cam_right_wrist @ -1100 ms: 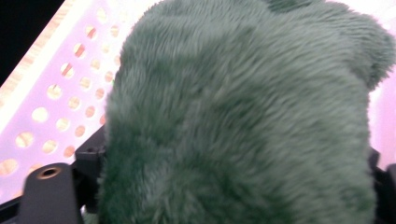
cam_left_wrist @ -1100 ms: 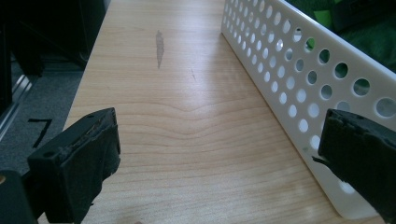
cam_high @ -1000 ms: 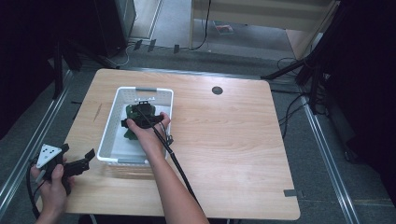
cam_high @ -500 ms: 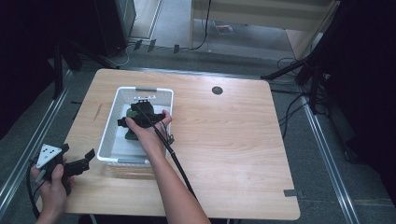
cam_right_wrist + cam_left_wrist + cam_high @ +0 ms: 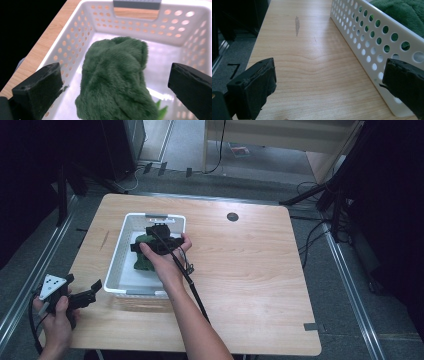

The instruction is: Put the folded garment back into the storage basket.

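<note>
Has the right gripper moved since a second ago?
Yes. The right gripper has lifted slightly over the white basket, jaws just opened wide, and the green plush toy lies below them, released.

The light wooden tabletop (image 5: 260, 285) carries a white perforated basket (image 5: 116, 265) standing flat left of its middle, with a small dark round hole (image 5: 232, 216) well to the basket's right near the far edge and a dark streak (image 5: 297, 23) just left of the basket.
</note>
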The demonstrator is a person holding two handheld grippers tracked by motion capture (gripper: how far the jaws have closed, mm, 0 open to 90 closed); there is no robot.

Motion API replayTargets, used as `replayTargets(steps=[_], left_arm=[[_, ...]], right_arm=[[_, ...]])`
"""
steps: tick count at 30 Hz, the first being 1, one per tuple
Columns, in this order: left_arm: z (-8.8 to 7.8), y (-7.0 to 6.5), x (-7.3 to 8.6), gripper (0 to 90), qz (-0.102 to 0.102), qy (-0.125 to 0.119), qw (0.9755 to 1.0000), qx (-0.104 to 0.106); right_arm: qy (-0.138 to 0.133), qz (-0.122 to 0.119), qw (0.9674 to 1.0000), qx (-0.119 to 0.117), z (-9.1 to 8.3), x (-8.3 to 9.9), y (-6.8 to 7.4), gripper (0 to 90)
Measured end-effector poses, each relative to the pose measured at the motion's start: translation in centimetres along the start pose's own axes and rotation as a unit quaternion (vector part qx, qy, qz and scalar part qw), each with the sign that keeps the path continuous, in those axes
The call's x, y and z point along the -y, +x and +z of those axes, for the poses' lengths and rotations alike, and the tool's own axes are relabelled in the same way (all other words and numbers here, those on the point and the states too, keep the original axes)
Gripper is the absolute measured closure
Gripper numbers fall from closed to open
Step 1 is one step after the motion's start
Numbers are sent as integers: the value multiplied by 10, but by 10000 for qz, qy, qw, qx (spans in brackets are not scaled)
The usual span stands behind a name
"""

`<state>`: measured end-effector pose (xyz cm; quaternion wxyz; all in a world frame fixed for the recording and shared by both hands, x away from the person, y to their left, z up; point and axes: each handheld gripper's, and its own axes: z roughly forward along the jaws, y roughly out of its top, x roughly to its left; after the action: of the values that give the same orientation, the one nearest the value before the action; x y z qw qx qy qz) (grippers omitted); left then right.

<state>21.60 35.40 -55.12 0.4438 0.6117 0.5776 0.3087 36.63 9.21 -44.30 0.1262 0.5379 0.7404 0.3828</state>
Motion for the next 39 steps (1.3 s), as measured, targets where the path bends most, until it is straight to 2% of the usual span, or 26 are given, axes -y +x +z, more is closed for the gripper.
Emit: replayTargets(steps=[9,27,39], left_arm=[[0,0,0,0,14,17,10000,2],[0,0,0,0,5,12,10000,-6],[0,0,0,0,-4,10,10000,-17]], right_arm=[[-143,74,9998,101,-20,0,-24,0],[-285,321,9979,489,-51,14,-96,0],[-281,481,9962,675,-63,28,-134,0]])
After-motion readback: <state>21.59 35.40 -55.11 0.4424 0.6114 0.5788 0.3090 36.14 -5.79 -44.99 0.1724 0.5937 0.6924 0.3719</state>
